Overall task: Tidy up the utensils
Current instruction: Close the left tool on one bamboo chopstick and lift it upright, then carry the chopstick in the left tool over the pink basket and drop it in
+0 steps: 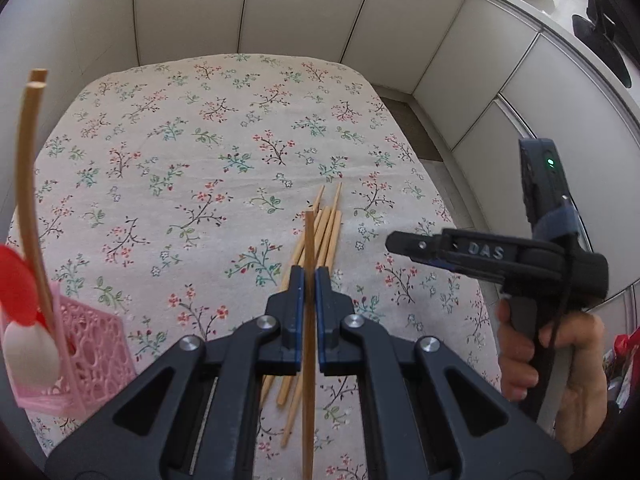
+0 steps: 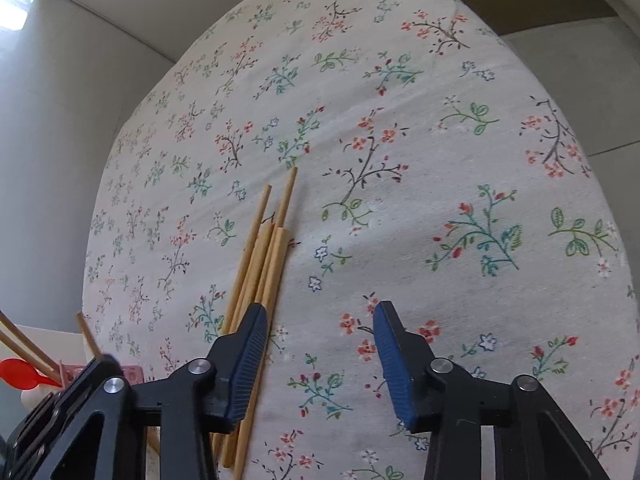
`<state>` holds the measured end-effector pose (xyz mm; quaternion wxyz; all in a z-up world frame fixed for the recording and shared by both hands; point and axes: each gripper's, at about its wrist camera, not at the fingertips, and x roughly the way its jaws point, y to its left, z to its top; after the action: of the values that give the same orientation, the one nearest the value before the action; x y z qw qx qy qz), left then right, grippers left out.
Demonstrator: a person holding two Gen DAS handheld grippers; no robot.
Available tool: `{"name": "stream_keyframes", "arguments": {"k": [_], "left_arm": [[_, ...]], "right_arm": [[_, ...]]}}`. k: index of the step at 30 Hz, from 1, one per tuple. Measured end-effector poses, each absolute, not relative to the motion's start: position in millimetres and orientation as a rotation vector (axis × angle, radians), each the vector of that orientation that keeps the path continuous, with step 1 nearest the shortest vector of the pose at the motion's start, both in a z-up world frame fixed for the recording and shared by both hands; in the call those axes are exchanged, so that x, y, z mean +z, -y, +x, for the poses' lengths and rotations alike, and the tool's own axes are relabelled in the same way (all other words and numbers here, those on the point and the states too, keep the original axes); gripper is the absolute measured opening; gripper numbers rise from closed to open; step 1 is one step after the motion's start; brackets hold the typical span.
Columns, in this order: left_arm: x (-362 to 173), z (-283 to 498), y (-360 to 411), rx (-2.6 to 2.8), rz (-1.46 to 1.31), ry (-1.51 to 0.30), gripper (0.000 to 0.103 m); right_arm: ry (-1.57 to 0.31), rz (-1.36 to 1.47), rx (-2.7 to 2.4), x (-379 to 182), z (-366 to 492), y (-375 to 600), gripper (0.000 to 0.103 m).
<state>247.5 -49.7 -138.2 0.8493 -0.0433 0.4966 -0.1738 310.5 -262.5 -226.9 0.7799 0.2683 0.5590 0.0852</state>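
— Watching the left gripper (image 1: pixel 308 280), I see its pads clenched on a single chopstick (image 1: pixel 308 320), which runs straight up between the fingertips and pokes out past them, off the cloth.

— And the other one?

— The right gripper (image 2: pixel 320 320) has its jaws parted with nothing between them. The chopstick pile (image 2: pixel 260 264) lies on the floral tablecloth (image 2: pixel 440 160), just outside its left pad (image 2: pixel 248 360), not in the gap.

— So where does the held stick go?

— My guess is the pink holder (image 1: pixel 96 360), off to the left of the left fingers, where two chopsticks (image 1: pixel 28 184) and a red spoon (image 1: pixel 14 284) already stand.

— Any advice?

— Keep the grip firm and the stick upright, I'd say, and bring its lower end over the holder's mouth before letting go. The right one should shift sideways until one stick sits squarely between its pads; otherwise it may rake the whole bundle.
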Motion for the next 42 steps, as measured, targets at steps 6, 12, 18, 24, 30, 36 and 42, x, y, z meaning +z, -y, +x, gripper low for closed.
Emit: {"name": "stream_keyframes", "arguments": {"k": [6,12,18,24,30,36,42], "left_arm": [[-126.2,220.2,41.9,-0.372,-0.035,-0.985,0.006],[-120.0,219.0,30.0,-0.376,-0.037,-0.958,0.006],[-125.6,226.8,26.0,-0.369,-0.043,-0.973,0.006],[-126.8,224.7,27.0,-0.349,-0.048,-0.978,0.006],[-122.3,220.5,24.3,-0.334,-0.036,-0.954,0.006],[-105.9,205.1,18.1,-0.337,-0.028,-0.901,0.006],[-86.6,184.8,18.3,-0.345,-0.022,-0.829,0.006]], "right_arm": [[-1.178,0.723,0.226,-235.6,337.3,268.0,0.038],[-1.172,0.775,0.223,-254.5,365.7,261.9,0.031],[-1.185,0.797,0.194,-278.7,384.4,256.0,0.021],[-1.177,0.826,0.229,-285.2,388.2,251.2,0.006],[-1.102,0.768,0.182,-251.4,364.6,257.2,0.006],[-0.967,0.643,0.141,-186.9,318.3,258.6,0.005],[-0.856,0.582,0.136,-142.3,268.9,249.6,0.005]]}}
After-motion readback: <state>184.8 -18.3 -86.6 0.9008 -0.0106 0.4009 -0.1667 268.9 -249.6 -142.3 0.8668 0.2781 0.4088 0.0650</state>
